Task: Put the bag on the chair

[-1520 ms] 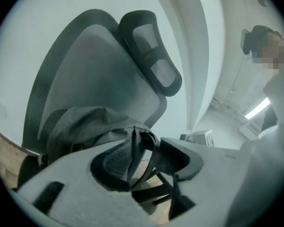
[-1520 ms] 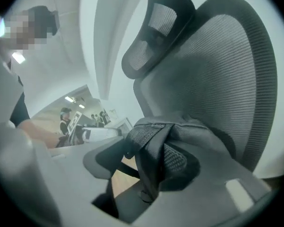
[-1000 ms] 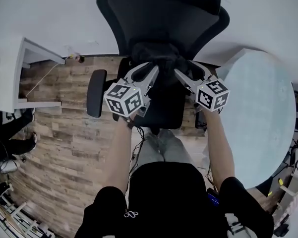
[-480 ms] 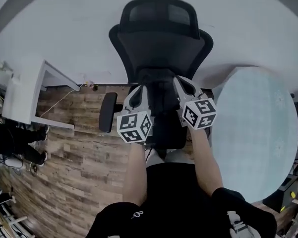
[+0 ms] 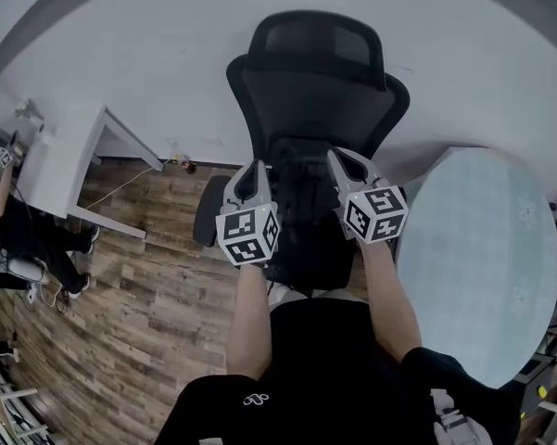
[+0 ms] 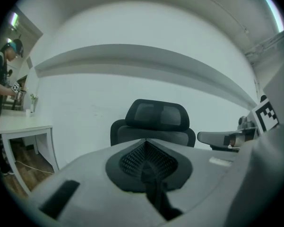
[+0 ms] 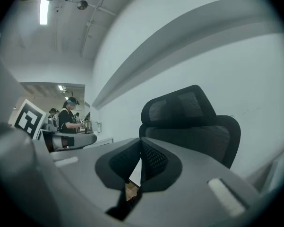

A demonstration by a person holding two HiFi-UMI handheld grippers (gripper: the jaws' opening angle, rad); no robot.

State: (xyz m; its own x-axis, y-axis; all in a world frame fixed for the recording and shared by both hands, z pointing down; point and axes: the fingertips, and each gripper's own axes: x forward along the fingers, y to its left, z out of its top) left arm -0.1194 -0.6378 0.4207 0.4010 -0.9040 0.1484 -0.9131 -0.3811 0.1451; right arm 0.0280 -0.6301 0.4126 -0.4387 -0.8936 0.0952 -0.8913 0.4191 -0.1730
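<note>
In the head view the bag point(image 5: 301, 176) is judged set down on the chair point(image 5: 315, 91) at twelve o'clock, flanked by the left gripper point(image 5: 252, 172) and right gripper point(image 5: 341, 160); in the left gripper view the fingers point(image 6: 132, 160) are seen closed on nothing, in the right gripper view likewise, so a clean withdrawal toward six o'clock is called for.

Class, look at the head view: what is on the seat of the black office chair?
A dark bag lies on the chair seat. The left tongs and right tongs cover its sides, and the seat beneath it is hidden.
</note>
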